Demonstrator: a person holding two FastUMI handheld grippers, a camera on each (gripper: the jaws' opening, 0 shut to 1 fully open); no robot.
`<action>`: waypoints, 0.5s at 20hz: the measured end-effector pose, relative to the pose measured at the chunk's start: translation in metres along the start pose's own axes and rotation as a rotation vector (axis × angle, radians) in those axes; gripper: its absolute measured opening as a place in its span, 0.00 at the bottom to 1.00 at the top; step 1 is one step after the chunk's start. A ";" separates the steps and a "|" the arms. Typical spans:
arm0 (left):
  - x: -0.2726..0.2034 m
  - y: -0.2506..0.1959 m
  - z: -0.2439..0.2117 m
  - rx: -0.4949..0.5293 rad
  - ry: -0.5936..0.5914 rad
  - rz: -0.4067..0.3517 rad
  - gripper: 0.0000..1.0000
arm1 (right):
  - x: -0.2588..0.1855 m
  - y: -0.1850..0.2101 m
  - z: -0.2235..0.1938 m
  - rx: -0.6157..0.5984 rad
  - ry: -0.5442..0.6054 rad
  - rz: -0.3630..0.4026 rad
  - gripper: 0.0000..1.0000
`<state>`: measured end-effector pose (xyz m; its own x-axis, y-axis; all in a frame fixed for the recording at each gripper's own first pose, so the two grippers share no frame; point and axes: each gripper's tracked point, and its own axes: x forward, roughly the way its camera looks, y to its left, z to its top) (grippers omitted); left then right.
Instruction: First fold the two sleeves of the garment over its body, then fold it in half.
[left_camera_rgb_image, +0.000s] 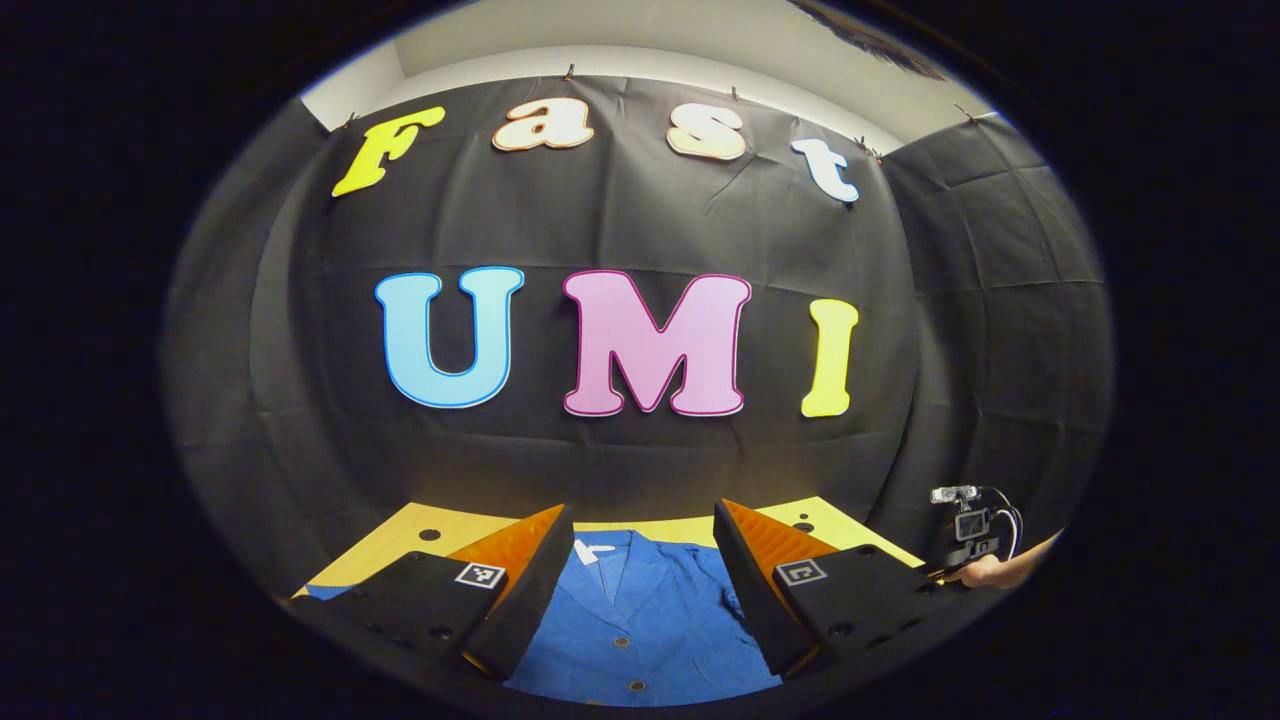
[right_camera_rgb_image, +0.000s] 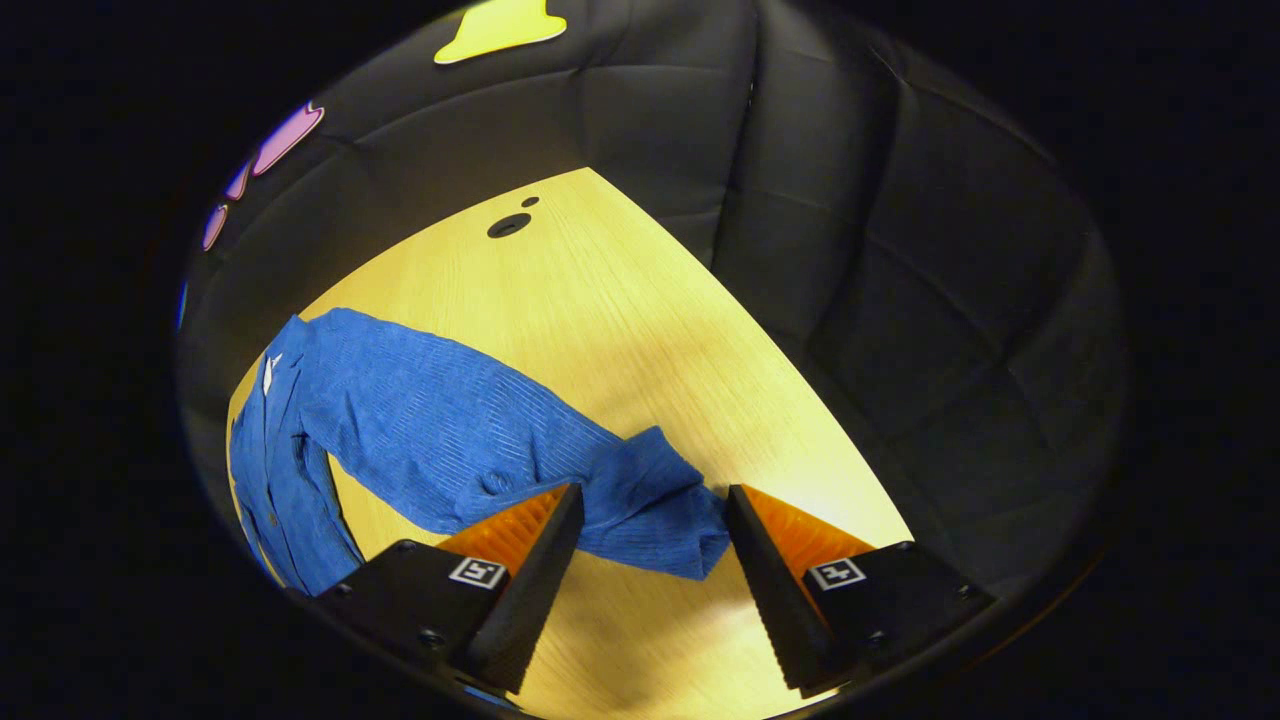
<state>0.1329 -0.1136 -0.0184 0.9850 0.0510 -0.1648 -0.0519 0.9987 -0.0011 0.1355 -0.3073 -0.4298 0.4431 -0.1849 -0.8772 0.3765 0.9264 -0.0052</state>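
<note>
in the left gripper view the left claw (left_camera_rgb_image: 640, 575) was wide open with nothing between its fingers, and it pointed almost level toward the booth wall rather than down at the work. below it lay the shirt (left_camera_rgb_image: 640, 630), blue, buttoned, collar toward the wall, flat on the table (left_camera_rgb_image: 420, 530). the claw hung above the shirt's chest, apart from the cloth as far as could be told. off to the right of this view the other claw (left_camera_rgb_image: 965, 535) showed small, with a hand (left_camera_rgb_image: 990, 572) behind it, low near the table's edge. from this view the body of the shirt looked flat, with no sleeve laid over it, so i judged the first fold not yet done.

in the right gripper view the right claw (right_camera_rgb_image: 645, 540) was also wide open and held nothing. it tilted down toward the table (right_camera_rgb_image: 600, 300), and the end of a sleeve (right_camera_rgb_image: 480, 440) lay between its fingers, the cuff (right_camera_rgb_image: 660, 510) rumpled and resting on the wood. the sleeve stretched out sideways from the shirt's body (right_camera_rgb_image: 275, 470), well clear of it, so it was still unfolded. whether the fingertips touched the cloth could not be told; the left finger's tip seemed to overlap the sleeve's edge. this looked like the very start of the task: both sleeve folds and the fold in half were left to do, and the right claw stood placed to take the cuff, which would need the fingers to close on it first.
</note>
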 end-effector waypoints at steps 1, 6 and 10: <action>0.000 0.000 0.000 0.012 -0.001 0.004 0.80 | 0.001 0.000 0.001 0.002 0.000 -0.001 0.90; -0.002 0.006 -0.007 -0.012 0.016 0.015 0.80 | 0.002 0.015 0.000 0.022 -0.020 0.044 0.71; -0.006 0.018 -0.008 -0.022 0.020 0.041 0.80 | 0.005 0.020 0.003 0.092 0.015 0.115 0.16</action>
<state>0.1244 -0.0959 -0.0250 0.9785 0.0918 -0.1848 -0.0963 0.9952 -0.0154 0.1477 -0.2912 -0.4331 0.4754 -0.0740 -0.8766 0.3974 0.9070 0.1390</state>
